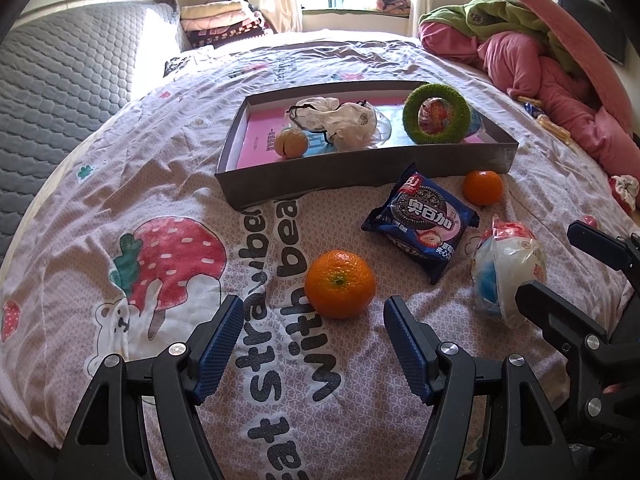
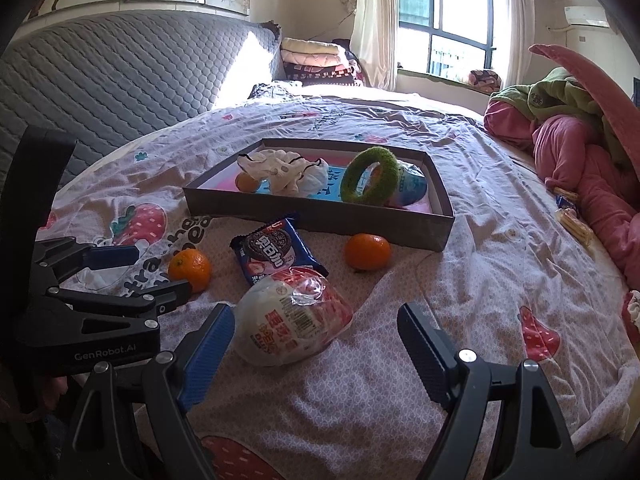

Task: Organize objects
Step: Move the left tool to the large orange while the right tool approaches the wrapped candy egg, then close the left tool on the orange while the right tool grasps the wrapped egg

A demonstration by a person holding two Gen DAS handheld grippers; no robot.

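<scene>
Everything lies on a bed sheet printed with strawberries. My left gripper (image 1: 314, 307) stands open, and an orange (image 1: 340, 284) sits just ahead of its fingertips. My right gripper (image 2: 316, 314) is open around a clear-wrapped red and white ball-shaped snack (image 2: 294, 318); its left pad is close to the wrapper and its right pad is apart. A blue cookie packet (image 1: 422, 220) and a second orange (image 1: 483, 187) lie in front of a shallow grey box (image 1: 360, 178). Inside the box are a white bag, a brownish fruit, a green ring (image 1: 436, 114) and another wrapped ball.
Pink and green bedding (image 2: 568, 148) is piled at the right, with small snack packets (image 2: 576, 222) beside it. A grey quilted headboard (image 2: 120, 80) rises at the left. Folded blankets (image 2: 316, 60) are stacked at the back near the window.
</scene>
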